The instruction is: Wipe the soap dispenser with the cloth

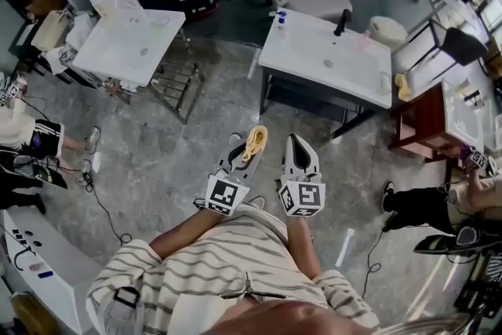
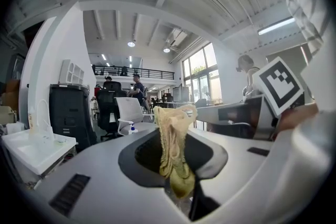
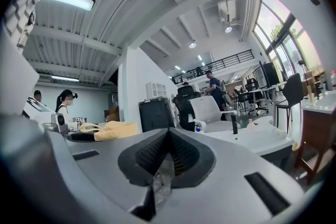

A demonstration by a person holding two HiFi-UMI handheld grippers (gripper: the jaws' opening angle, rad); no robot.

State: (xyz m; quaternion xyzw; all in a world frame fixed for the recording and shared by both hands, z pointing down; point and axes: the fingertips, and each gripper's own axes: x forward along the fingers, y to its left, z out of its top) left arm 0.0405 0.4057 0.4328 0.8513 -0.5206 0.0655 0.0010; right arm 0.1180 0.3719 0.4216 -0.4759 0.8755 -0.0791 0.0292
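Left tongs (image 2: 174,162) clenched on cloth (image 2: 171,131) | right tongs (image 3: 167,157) clenched, empty | soap dispenser (image 1: 281,16) well ahead

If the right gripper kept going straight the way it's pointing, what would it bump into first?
Probably the white sink table, which stands straight ahead of the right gripper. Nothing else shows between them. Depth is hard to judge, though.

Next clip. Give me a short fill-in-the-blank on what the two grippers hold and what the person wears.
1. The left gripper is shut on a cloth whose colour is ____.
2. The right gripper has its jaws ____, with nothing between them.
3. The person's shirt is light with dark ____ across it.

Missing words: yellow; shut; stripes
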